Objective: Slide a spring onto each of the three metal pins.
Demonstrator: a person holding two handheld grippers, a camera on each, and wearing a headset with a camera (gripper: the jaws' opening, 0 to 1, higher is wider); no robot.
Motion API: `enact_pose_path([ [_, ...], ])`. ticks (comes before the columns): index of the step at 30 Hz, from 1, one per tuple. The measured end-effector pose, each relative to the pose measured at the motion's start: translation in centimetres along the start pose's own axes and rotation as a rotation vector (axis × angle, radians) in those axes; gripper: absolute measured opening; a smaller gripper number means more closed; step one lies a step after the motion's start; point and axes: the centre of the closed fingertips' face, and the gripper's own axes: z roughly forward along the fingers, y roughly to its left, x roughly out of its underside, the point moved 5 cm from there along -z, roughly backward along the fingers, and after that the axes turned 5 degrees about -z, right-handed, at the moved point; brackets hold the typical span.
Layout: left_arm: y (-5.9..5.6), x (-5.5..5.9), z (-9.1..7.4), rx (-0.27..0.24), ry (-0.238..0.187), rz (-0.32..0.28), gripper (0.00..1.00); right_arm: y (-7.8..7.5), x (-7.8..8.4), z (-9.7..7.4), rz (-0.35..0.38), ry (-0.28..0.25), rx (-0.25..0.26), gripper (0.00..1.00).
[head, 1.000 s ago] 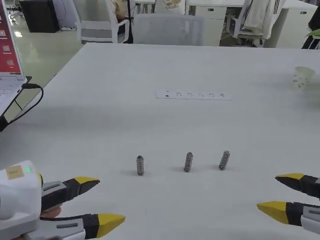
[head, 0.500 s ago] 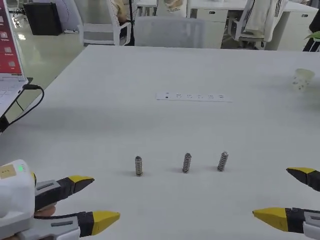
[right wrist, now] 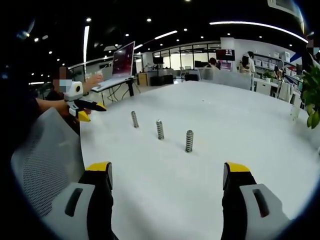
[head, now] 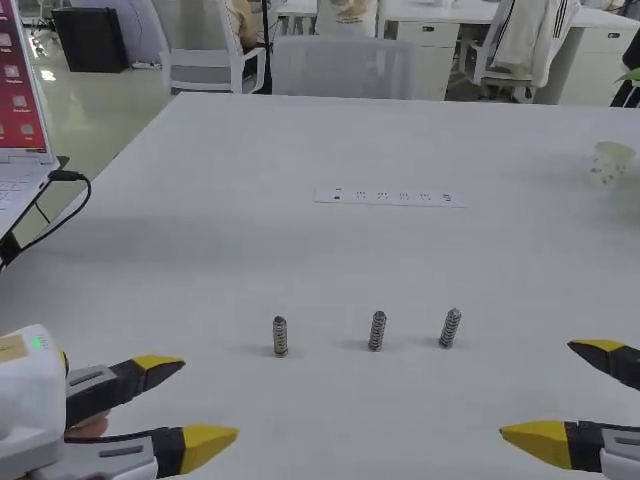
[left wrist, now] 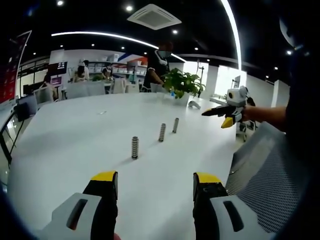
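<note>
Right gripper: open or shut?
Open: on the right gripper the jaws stand wide apart, nothing held between them.

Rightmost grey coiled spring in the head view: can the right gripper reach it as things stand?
Likely yes: the open right gripper faces that rightmost grey coiled spring across bare white table, nothing between.

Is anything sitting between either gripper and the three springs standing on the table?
Nothing visible. Only bare table separates the left gripper and the right gripper from the springs. Both grippers are open. The power strip lies beyond the row, out of the way.
</note>
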Motion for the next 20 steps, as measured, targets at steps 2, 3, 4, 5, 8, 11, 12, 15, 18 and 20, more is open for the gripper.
enact_pose_path([
  [2, 0.10, 0.02, 0.02, -0.002, 0.001, 0.000, 0.56, 0.06, -0.03, 0.11, -0.003, 0.002, -0.004, 0.92],
  [3, 0.12, 0.00, 0.03, -0.002, 0.000, -0.001, 0.56, 0.08, -0.03, 0.15, -0.003, 0.003, -0.005, 0.92],
  [4, 0.16, 0.00, 0.06, -0.003, 0.000, -0.002, 0.56, 0.09, -0.02, 0.18, -0.004, 0.005, -0.007, 0.92],
  [5, 0.17, 0.00, 0.08, -0.004, 0.000, -0.002, 0.56, 0.08, -0.01, 0.22, -0.007, 0.008, -0.007, 0.92],
  [8, 0.16, -0.05, 0.16, -0.003, -0.001, -0.003, 0.56, 0.04, -0.02, 0.25, -0.005, 0.008, -0.007, 0.92],
  [11, 0.20, -0.07, 0.22, -0.001, 0.001, -0.002, 0.56, 0.03, 0.02, 0.27, -0.005, 0.012, -0.008, 0.91],
  [12, 0.22, -0.07, 0.22, -0.002, 0.001, -0.002, 0.56, 0.06, 0.02, 0.27, -0.005, 0.012, -0.009, 0.91],
  [15, 0.22, -0.05, 0.24, -0.001, 0.003, -0.002, 0.56, 0.07, 0.06, 0.28, -0.004, 0.013, -0.010, 0.91],
  [18, 0.27, -0.02, 0.26, -0.001, 0.003, -0.003, 0.56, 0.01, 0.14, 0.29, 0.000, 0.017, -0.011, 0.91],
  [20, 0.28, -0.02, 0.26, -0.002, 0.004, -0.003, 0.56, 0.01, 0.10, 0.28, 0.002, 0.017, -0.013, 0.91],
])
